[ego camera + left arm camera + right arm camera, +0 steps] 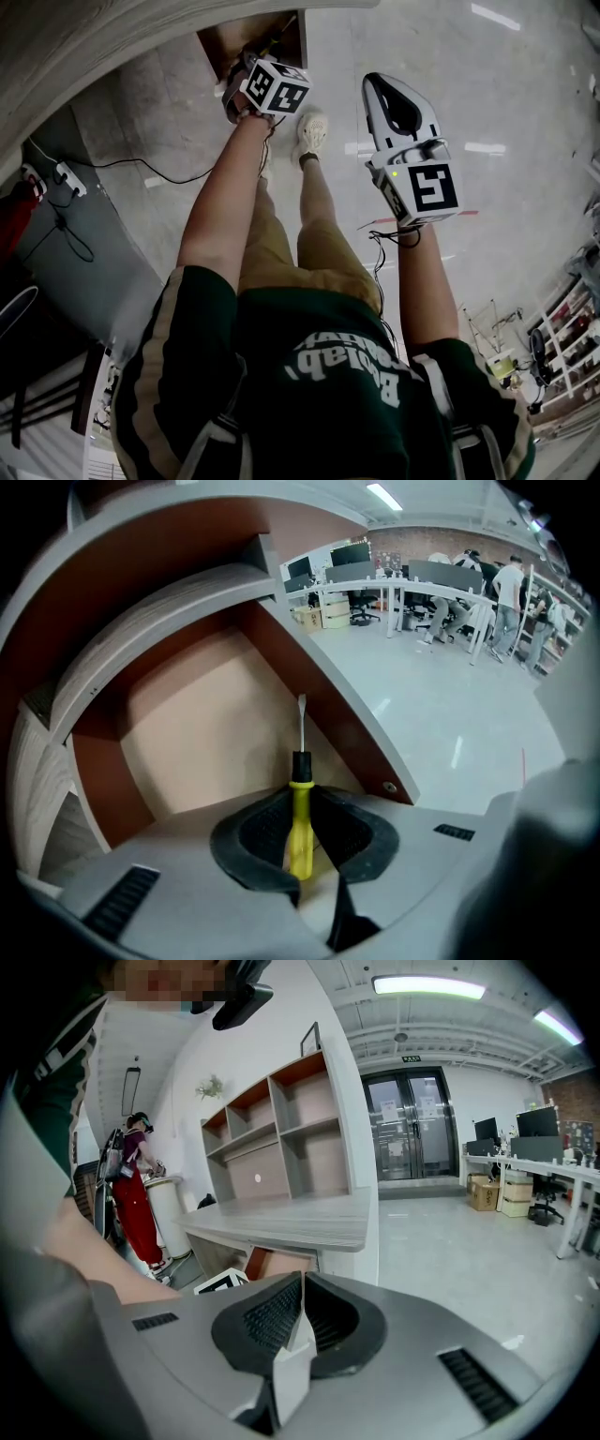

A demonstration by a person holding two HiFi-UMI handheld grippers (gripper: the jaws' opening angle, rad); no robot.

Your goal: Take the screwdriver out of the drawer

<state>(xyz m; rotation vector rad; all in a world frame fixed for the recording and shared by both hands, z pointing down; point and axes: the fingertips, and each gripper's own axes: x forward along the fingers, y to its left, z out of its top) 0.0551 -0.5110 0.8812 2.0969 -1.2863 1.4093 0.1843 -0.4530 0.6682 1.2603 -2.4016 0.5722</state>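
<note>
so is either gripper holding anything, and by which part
The left gripper holds the screwdriver by its yellow handle, with the metal shaft sticking out ahead. The right gripper is shut and empty.

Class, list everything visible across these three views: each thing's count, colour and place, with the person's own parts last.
screwdriver: one, yellow handle with black collar, in the left tongs over the drawer
drawer: one, brown inside, open beneath the desk
desk: one, grey wood top, above the drawer
shelf unit: one, grey and brown, beyond the desk
bystander: one, red clothes, left of the desk
left tongs: one, grey, shut on the screwdriver
right tongs: one, grey, shut and empty
</note>
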